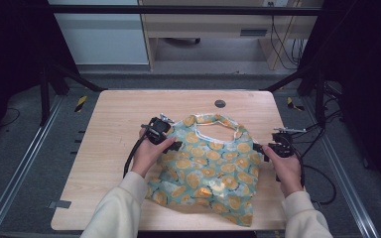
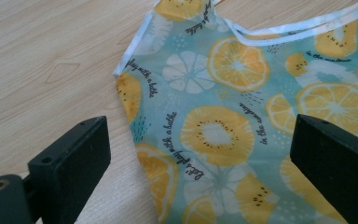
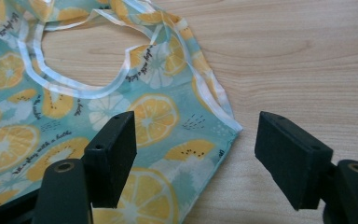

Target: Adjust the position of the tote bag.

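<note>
I see a thin fabric tote bag [image 1: 211, 163] in pale teal, printed all over with orange and yellow citrus slices, white slice outlines and small dark dotted marks. Lines of dark cursive lettering run between the fruit. Its edges and handle opening carry a white, faintly blue-tinted trim [image 3: 70, 88]. It lies on a light wooden table [image 1: 114, 163] with a pale beige grain and one small round grey disc [image 1: 220, 103]. My black left gripper [image 1: 171, 144] and black right gripper [image 1: 262, 148] both have matte black jaws. The person's sleeves [image 1: 116, 208] are cream-white.
</note>
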A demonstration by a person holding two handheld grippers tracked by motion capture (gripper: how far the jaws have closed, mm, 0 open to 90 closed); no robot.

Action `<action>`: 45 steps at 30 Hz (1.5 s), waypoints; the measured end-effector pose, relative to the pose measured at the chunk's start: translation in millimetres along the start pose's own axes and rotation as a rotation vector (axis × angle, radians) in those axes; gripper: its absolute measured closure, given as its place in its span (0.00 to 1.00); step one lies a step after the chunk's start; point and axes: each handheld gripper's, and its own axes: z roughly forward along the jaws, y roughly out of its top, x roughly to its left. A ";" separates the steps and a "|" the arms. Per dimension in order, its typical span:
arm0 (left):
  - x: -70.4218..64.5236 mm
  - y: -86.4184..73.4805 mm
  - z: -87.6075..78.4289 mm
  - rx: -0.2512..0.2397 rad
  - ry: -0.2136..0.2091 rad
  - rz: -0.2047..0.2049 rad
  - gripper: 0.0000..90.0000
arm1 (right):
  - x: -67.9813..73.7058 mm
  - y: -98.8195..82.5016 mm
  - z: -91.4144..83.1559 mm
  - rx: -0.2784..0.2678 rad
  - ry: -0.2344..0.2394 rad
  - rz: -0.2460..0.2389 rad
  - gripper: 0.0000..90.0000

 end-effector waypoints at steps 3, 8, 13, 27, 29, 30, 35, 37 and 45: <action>1.0 -0.1 1.9 0.009 0.002 -0.007 0.05 | -0.1 -2.9 2.8 0.010 0.012 0.010 0.35; 0.1 0.0 2.1 0.016 0.008 0.004 0.05 | 0.5 -4.5 8.4 0.027 0.015 0.018 0.37; 0.6 1.4 0.4 0.008 0.006 0.002 0.05 | -1.8 -7.0 11.8 0.052 0.017 0.050 0.38; 0.2 3.6 -0.3 0.011 0.004 0.004 0.06 | -0.9 -10.6 17.7 0.074 0.051 0.066 0.43; -0.2 3.7 -0.6 0.010 0.003 0.005 0.06 | -1.1 -10.7 17.6 0.074 0.051 0.066 0.43; -0.5 3.8 -0.9 0.010 0.004 0.007 0.06 | -1.3 -11.0 17.8 0.072 0.048 0.060 0.43; -1.8 4.1 -1.9 0.004 0.010 0.009 0.06 | 0.2 -11.5 19.5 0.073 0.022 0.037 0.36; -1.1 4.1 -1.2 0.007 0.011 0.007 0.06 | 2.1 -11.6 20.9 0.075 0.000 0.018 0.34; 2.7 3.5 -0.7 0.006 0.021 0.000 0.06 | 13.4 -8.0 25.4 0.109 -0.043 -0.043 0.37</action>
